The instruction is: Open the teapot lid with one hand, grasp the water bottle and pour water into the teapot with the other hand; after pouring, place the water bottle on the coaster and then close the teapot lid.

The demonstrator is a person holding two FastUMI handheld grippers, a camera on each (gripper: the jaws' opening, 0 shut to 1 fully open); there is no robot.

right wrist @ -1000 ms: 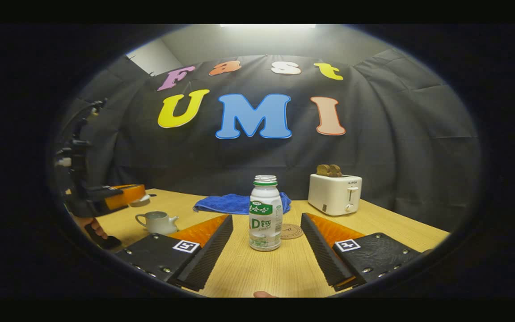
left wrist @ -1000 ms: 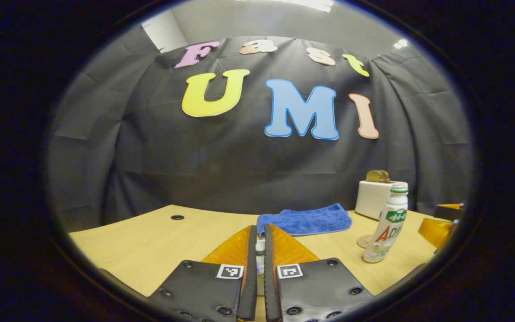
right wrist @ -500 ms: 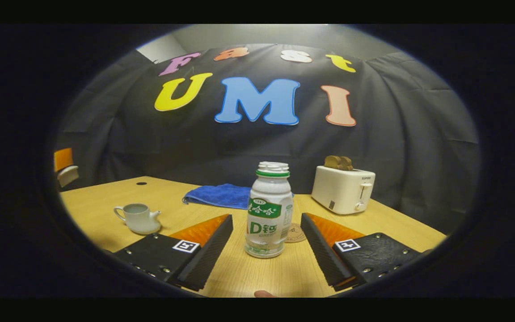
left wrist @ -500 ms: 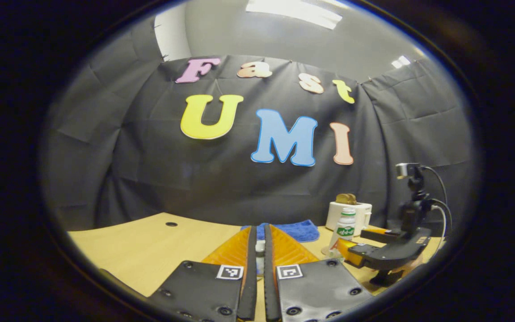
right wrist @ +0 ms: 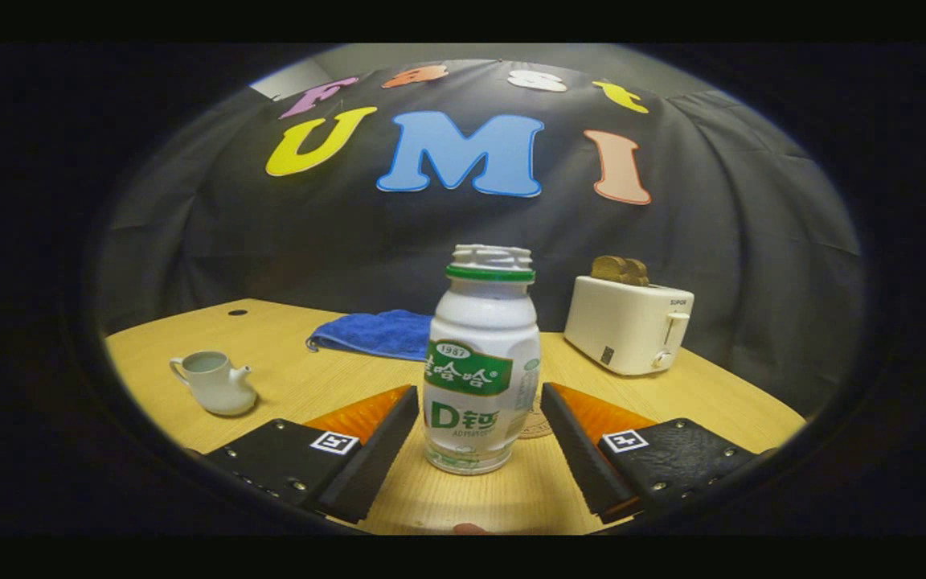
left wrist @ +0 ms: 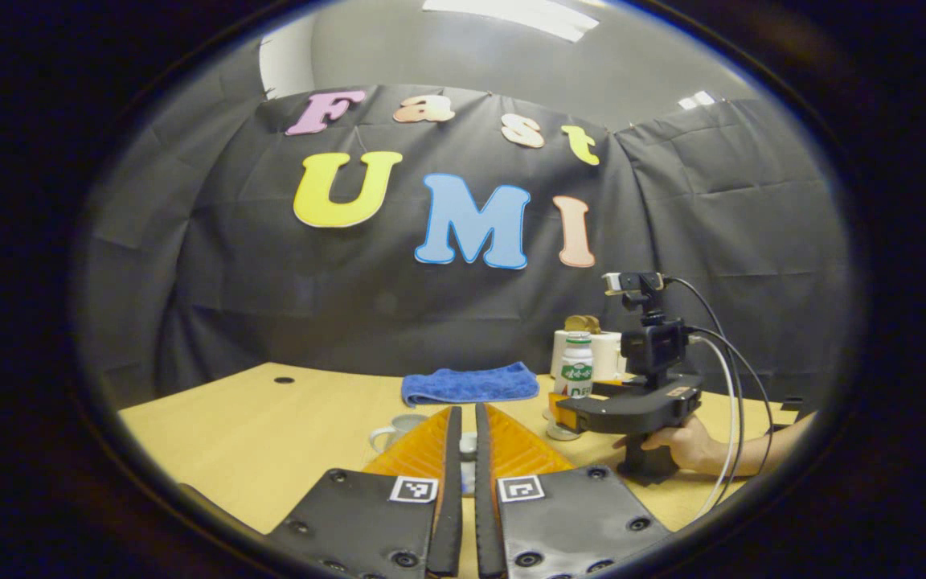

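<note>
The water bottle (right wrist: 481,362) is white with a green neck ring and a green label. The teapot (right wrist: 215,384) is white, the towel (right wrist: 370,333) blue, the toaster (right wrist: 628,323) cream, the table (right wrist: 326,386) pale wood-grained.

In the right gripper view, the bottle (right wrist: 481,362) stands on the surface (right wrist: 326,386), teapot (right wrist: 215,383) to its left, toaster (right wrist: 628,324) behind right, towel (right wrist: 370,334) behind, coaster (right wrist: 539,425) just behind it.
</note>
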